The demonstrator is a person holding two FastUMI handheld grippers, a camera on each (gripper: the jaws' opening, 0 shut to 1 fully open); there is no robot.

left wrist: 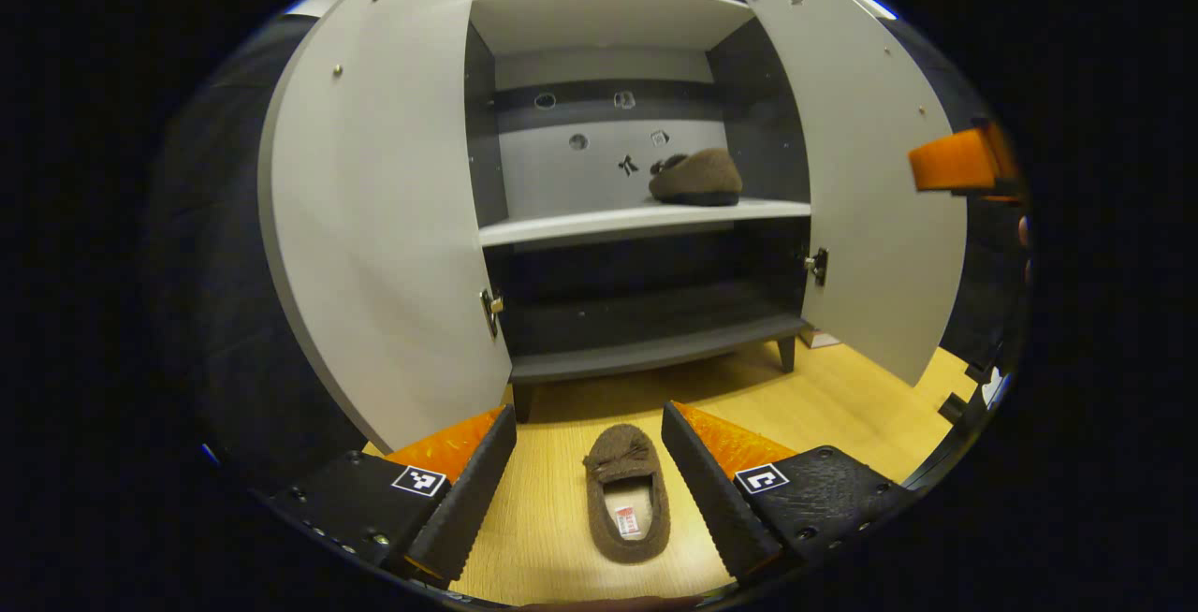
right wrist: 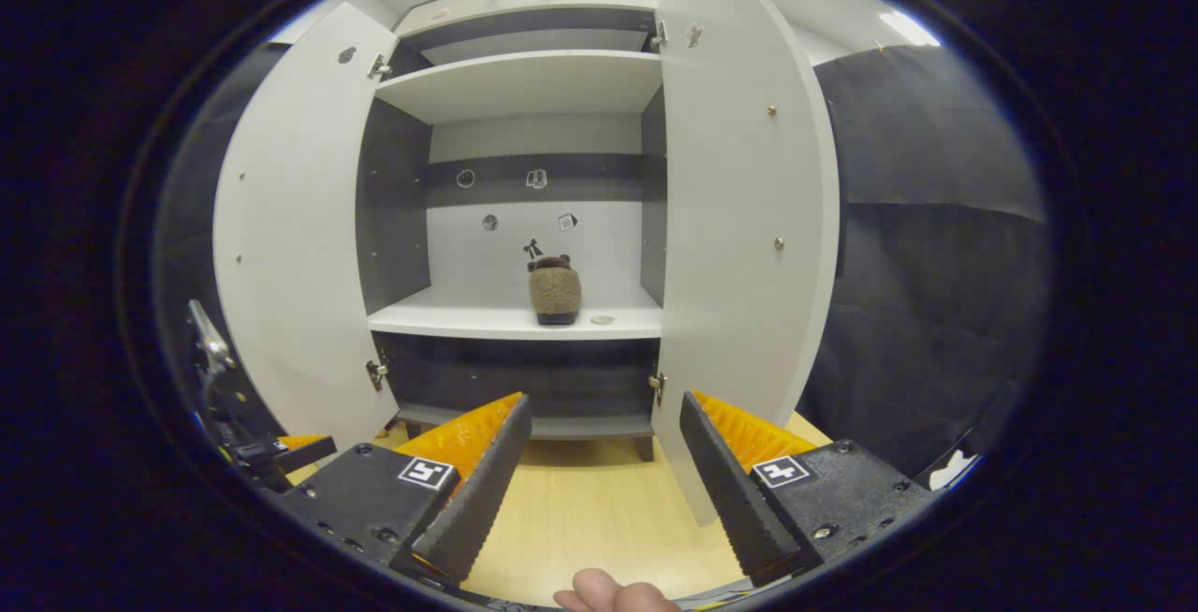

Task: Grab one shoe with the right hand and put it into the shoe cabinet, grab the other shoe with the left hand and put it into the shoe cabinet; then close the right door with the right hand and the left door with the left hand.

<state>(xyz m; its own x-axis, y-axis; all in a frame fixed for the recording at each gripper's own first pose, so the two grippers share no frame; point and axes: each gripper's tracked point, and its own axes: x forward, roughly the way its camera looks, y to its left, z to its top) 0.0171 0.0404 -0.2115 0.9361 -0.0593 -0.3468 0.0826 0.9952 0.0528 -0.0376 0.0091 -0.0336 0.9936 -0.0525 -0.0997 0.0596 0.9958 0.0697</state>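
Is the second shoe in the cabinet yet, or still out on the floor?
Out. The second shoe lies on the wooden floor between the open left gripper's fingers; the other shoe sits on the cabinet shelf.

brown shoe (left wrist: pixel 627 492) on floor, other shoe (left wrist: pixel 697 178) on cabinet shelf (left wrist: pixel 580 224)

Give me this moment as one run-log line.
stage: second shoe pending | slipper on shelf: placed | slipper on floor: between open left gripper fingers, ungrasped | right gripper: open, empty | left door, right door: open
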